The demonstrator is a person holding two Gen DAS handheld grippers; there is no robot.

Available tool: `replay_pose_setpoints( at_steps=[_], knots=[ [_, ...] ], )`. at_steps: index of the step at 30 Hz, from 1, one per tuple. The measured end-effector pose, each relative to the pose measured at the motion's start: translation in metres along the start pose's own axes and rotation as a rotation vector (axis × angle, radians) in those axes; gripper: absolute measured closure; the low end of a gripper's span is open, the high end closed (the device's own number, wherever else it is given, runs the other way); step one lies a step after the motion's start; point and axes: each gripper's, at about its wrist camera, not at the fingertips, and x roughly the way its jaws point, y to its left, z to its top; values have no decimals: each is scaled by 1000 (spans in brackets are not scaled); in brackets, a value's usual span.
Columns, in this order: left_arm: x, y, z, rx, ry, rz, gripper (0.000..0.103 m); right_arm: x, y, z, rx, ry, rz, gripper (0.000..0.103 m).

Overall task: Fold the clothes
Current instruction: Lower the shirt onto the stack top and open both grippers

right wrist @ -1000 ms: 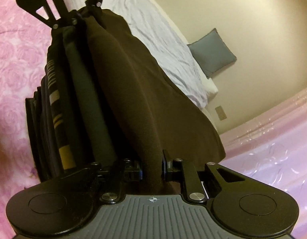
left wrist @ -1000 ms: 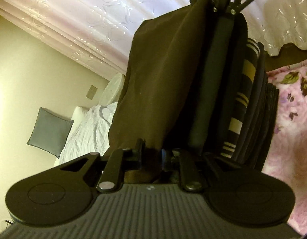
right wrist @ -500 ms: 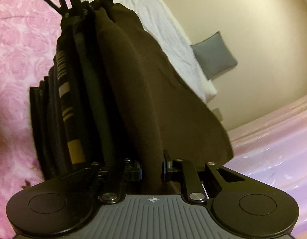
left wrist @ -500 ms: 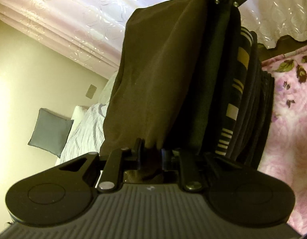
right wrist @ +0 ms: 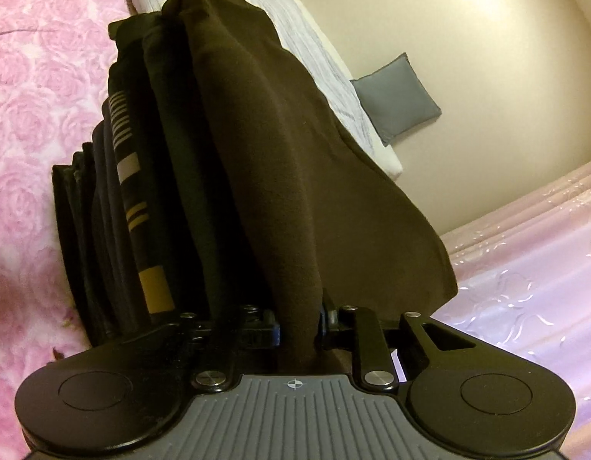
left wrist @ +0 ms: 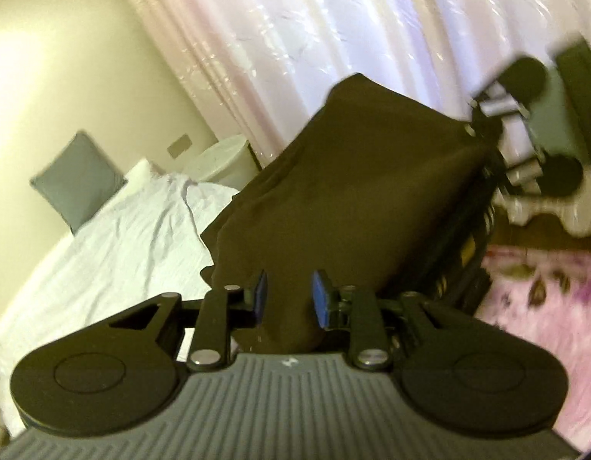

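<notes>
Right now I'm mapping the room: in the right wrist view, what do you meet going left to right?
Pink blanket → striped cloth → brown cloth → grey pillow → pink curtain.

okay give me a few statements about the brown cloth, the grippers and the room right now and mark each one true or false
1. The right gripper pinches the brown cloth. True.
2. The left gripper is clamped tight on the cloth. False: its blue pads stand apart, cloth loose between them.
3. A striped garment lies in the folded stack. True.
4. The pillow is red. False: grey.
</notes>
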Motion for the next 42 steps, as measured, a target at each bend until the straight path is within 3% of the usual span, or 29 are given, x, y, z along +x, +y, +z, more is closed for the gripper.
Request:
replay_pose_setpoints(
  at_steps=[5, 8, 12, 13, 16, 20, 24, 28, 36, 38, 42],
  knots=[
    [49, 5, -1, -87, 130, -56, 80, -2, -9, 3, -3, 12, 10, 82],
    [53, 6, -4, -118, 122, -45, 82, -6, -16, 7, 27, 19, 34, 81],
    [54, 12, -10, -159, 110, -35, 83, -31, -40, 15, 165, 1, 107, 60],
    [54, 13, -11, -156, 110, -29, 83, -37, -49, 17, 229, -24, 123, 55],
    [54, 11, -10, -144, 112, -21, 83, -45, -81, 22, 457, -75, 164, 55],
    [53, 7, -11, -133, 113, -8, 83, -15, -124, -3, 877, -35, 279, 55],
    [49, -1, -19, -134, 109, -21, 83, 0, -108, -37, 1001, 34, 324, 56],
    [48, -14, -25, -105, 112, -15, 83, -17, -87, -41, 989, 47, 284, 55],
    [49, 0, -10, -117, 132, 16, 82, -1, -99, -22, 963, -1, 282, 53],
    [47, 2, -9, -124, 134, 22, 79, -1, -99, -19, 962, -5, 269, 37],
    [41, 6, -5, -145, 134, 30, 70, -8, -100, -19, 970, -18, 244, 33]
  ],
)
